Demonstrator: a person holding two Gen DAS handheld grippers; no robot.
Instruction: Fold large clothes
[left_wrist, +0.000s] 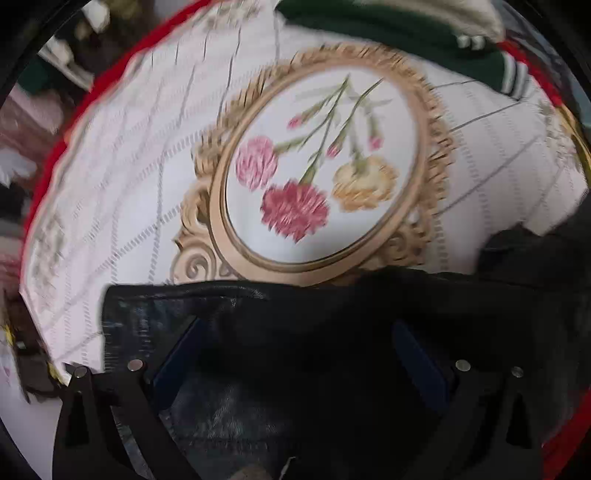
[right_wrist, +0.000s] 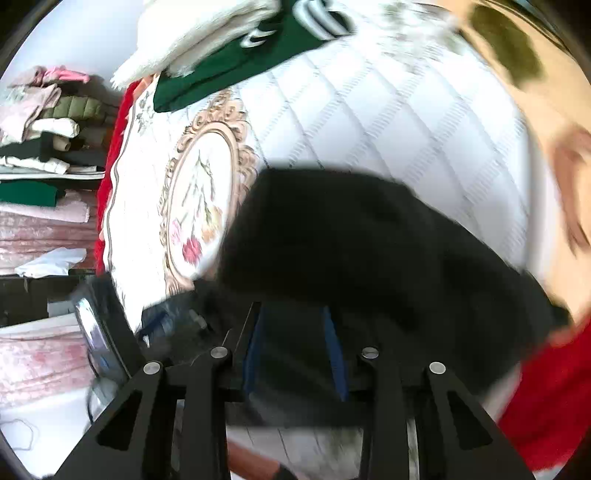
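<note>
A dark, nearly black garment (left_wrist: 332, 332) lies over the front of a white quilted bedspread (left_wrist: 122, 192) with a gold-framed flower print. In the left wrist view my left gripper (left_wrist: 299, 350) has its blue-padded fingers (left_wrist: 177, 354) spread wide, with the dark cloth draped between and over them. In the right wrist view my right gripper (right_wrist: 295, 343) has its fingers (right_wrist: 334, 350) closer together, with a fold of the same dark garment (right_wrist: 369, 240) between them. The view is blurred by motion.
A green garment with white stripes (right_wrist: 236, 62) and a cream fluffy piece (right_wrist: 192, 33) lie at the far edge of the bed. Stacked folded clothes (right_wrist: 48, 122) sit on shelves at left. A red blanket edge (right_wrist: 546, 398) runs round the bedspread.
</note>
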